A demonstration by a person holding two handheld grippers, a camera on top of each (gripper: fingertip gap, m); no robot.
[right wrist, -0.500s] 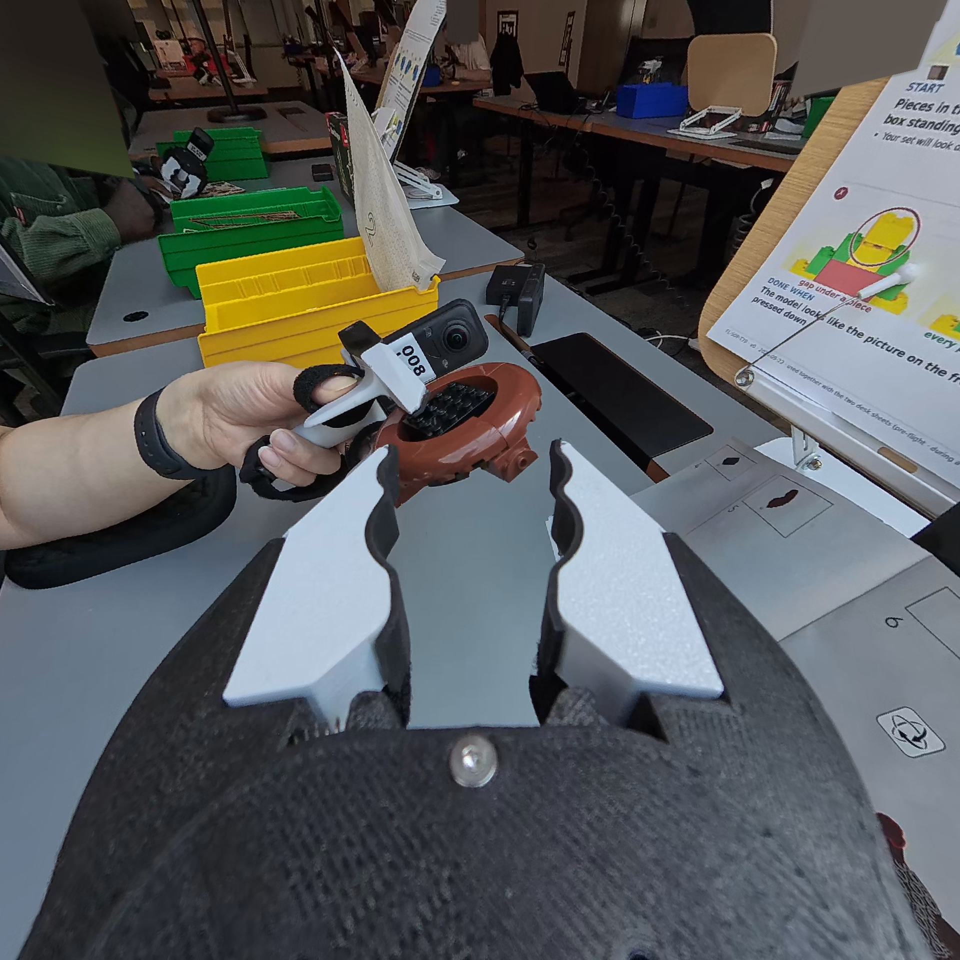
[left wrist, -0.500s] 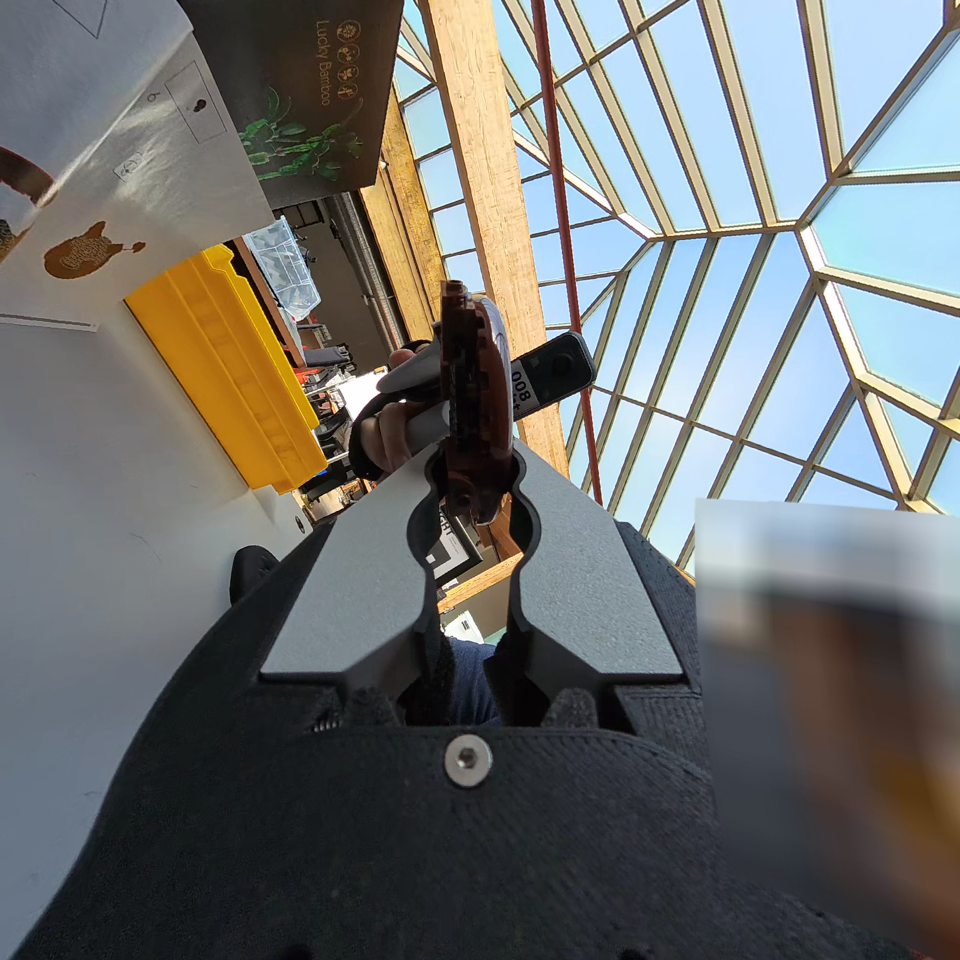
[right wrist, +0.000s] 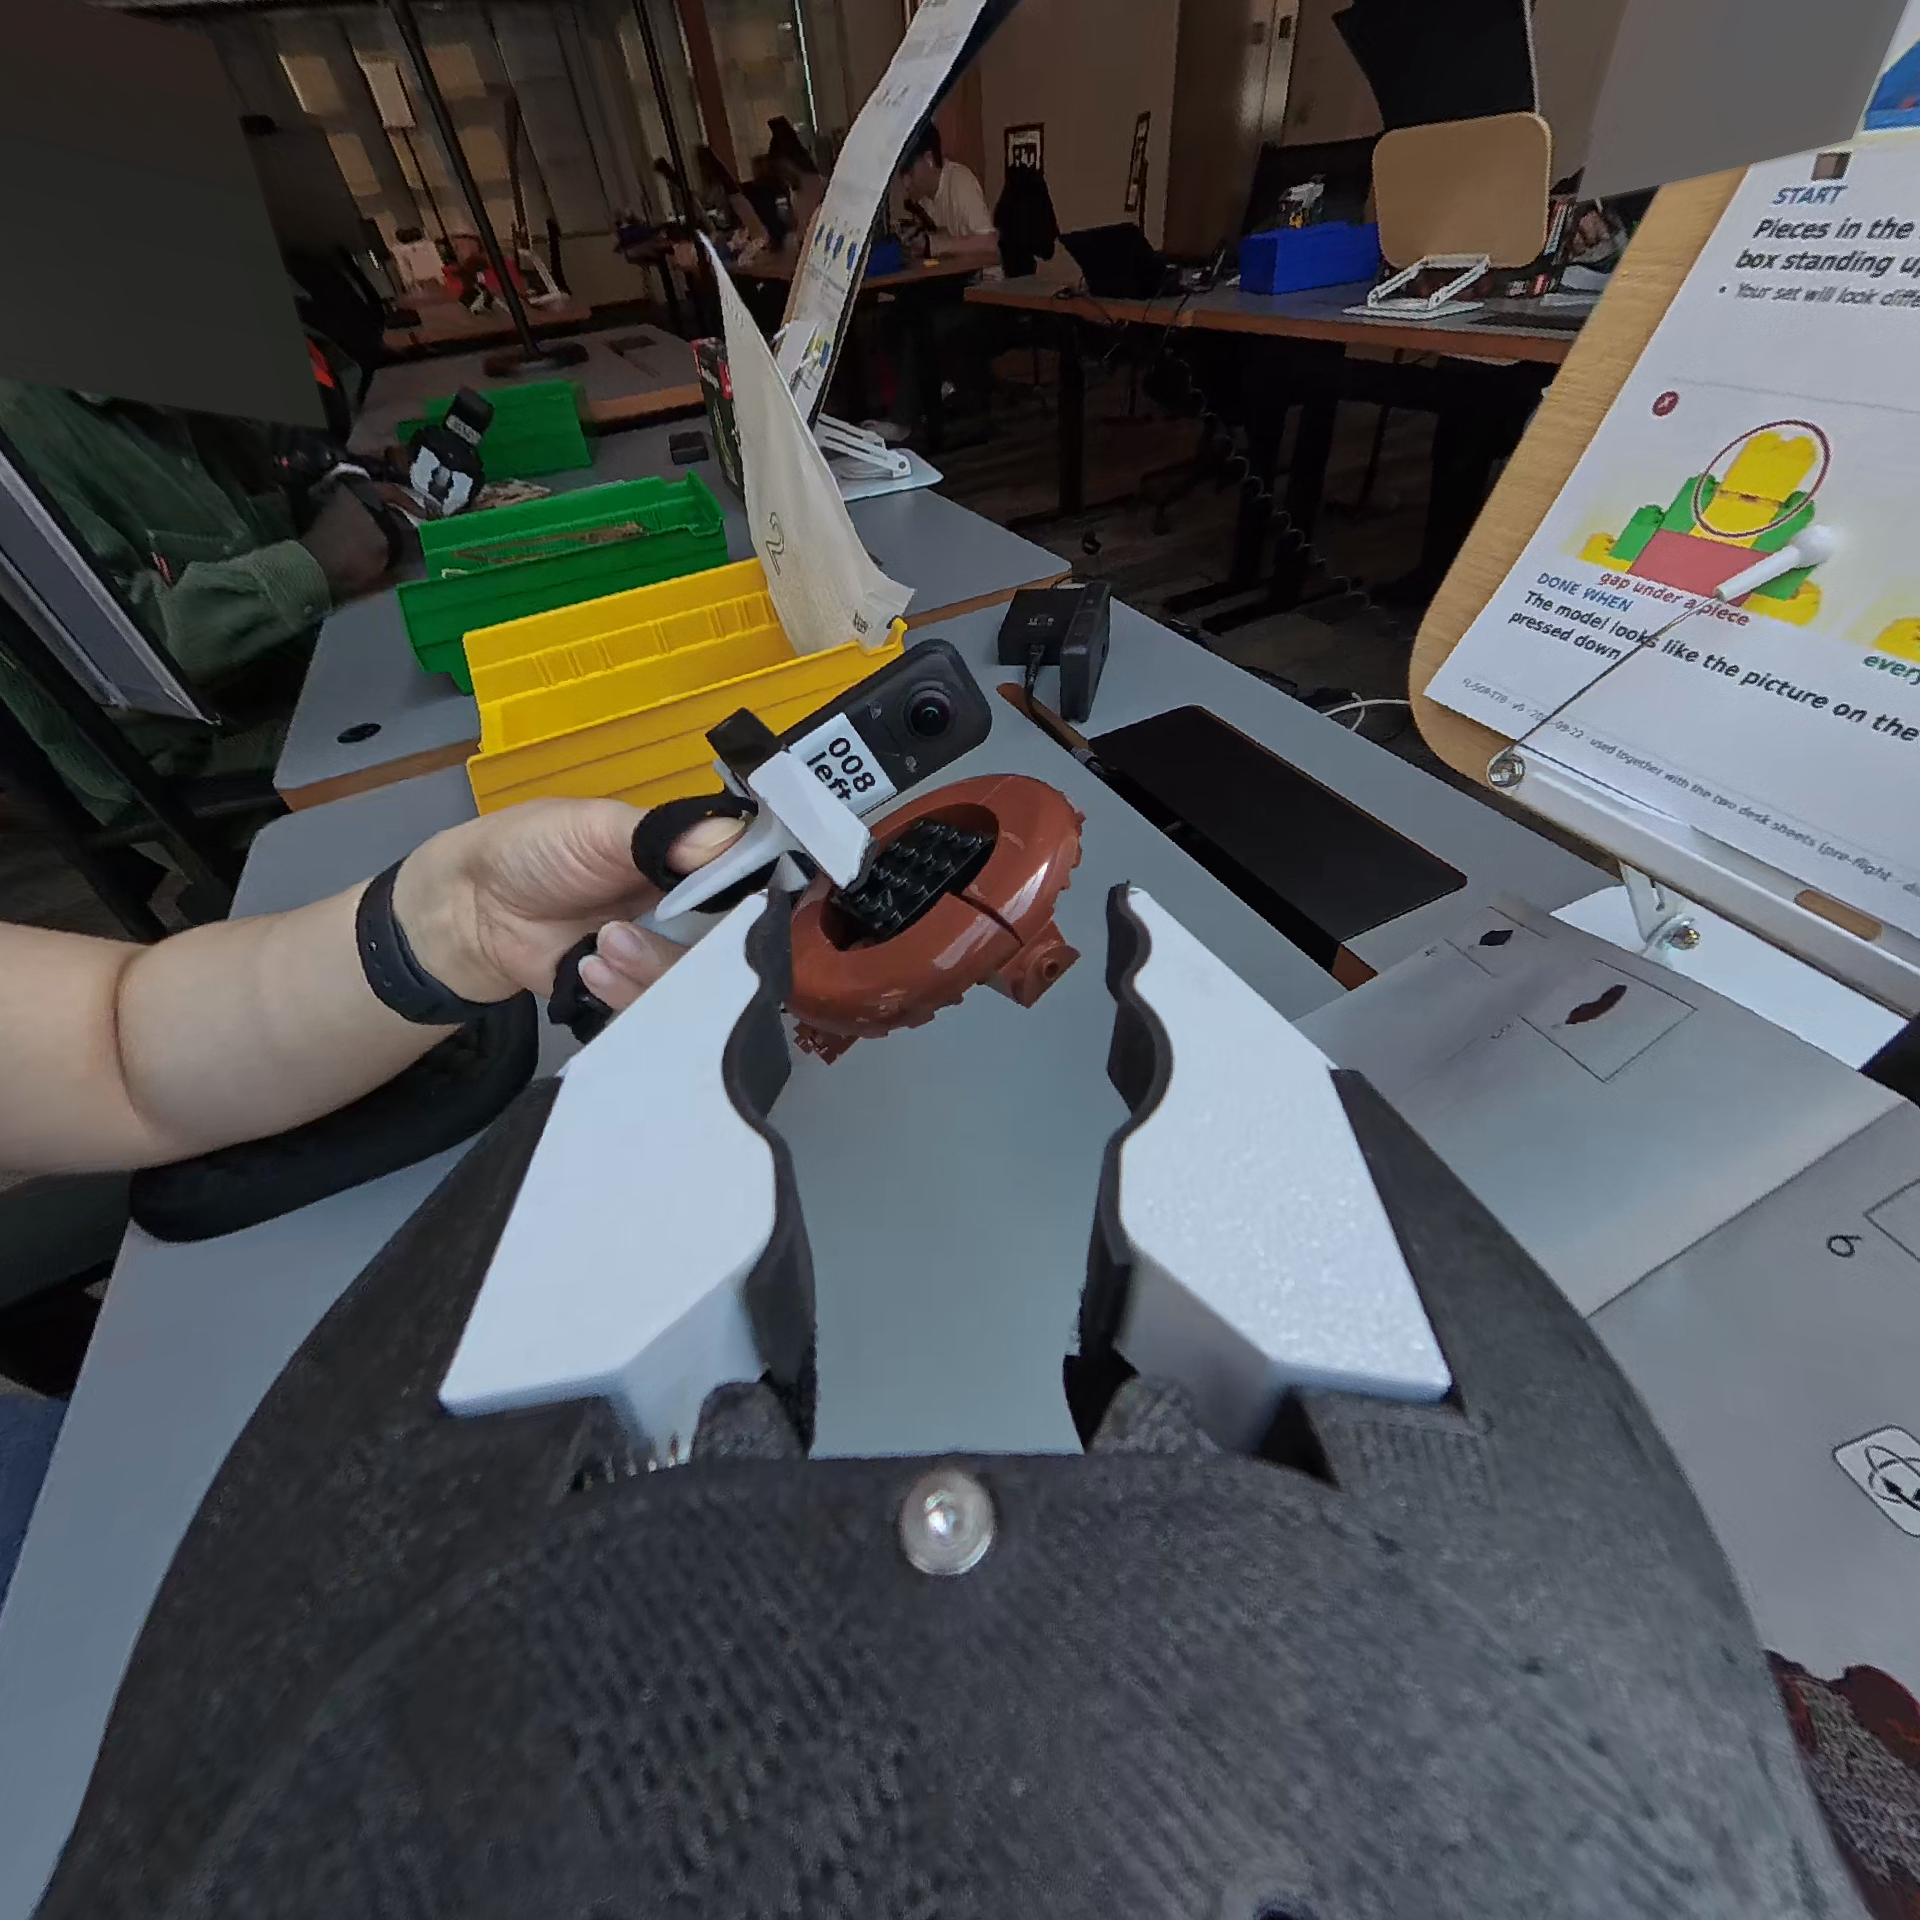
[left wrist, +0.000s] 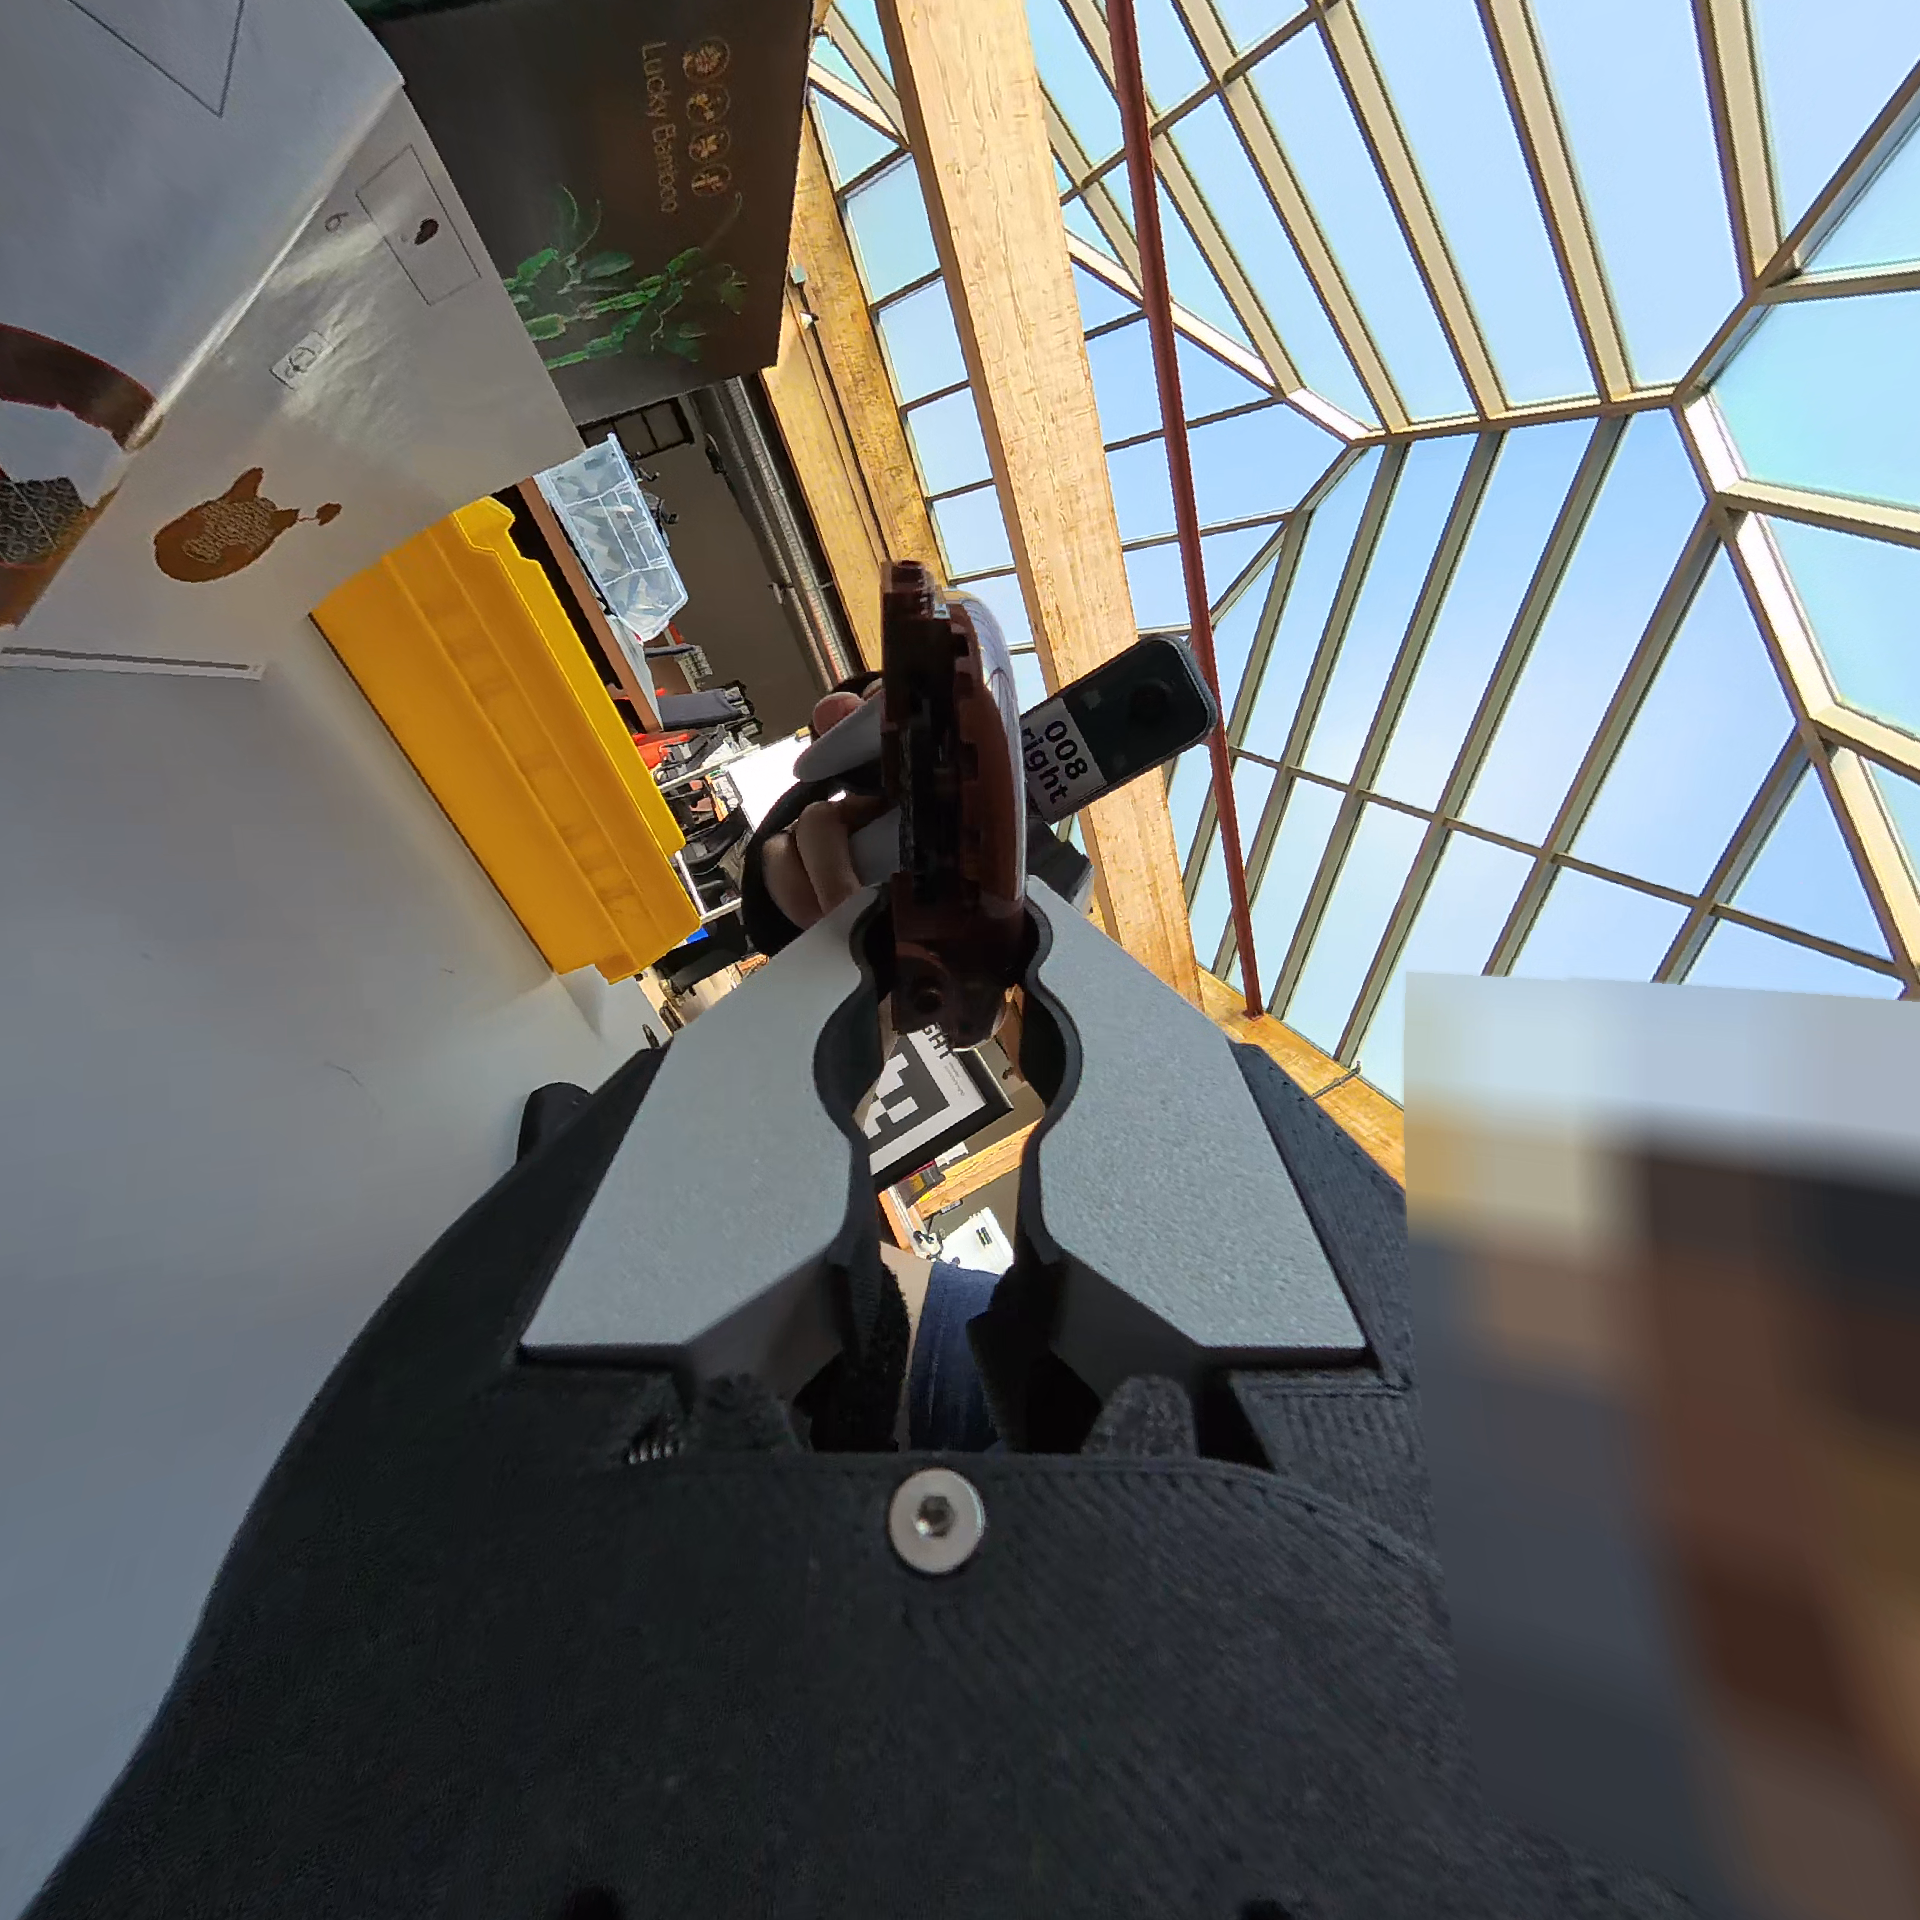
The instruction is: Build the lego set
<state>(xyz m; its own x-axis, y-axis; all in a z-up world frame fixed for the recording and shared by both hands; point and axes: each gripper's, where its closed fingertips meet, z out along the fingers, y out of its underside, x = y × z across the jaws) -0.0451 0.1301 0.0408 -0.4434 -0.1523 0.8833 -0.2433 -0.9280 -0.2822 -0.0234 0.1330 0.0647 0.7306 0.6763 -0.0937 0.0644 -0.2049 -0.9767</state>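
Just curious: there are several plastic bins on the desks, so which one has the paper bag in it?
The yellow bin, nearest the hand; the green bins sit behind it.

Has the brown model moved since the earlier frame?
No, not noticeably: the brown model still sits just in front of the yellow bin, near its right end.
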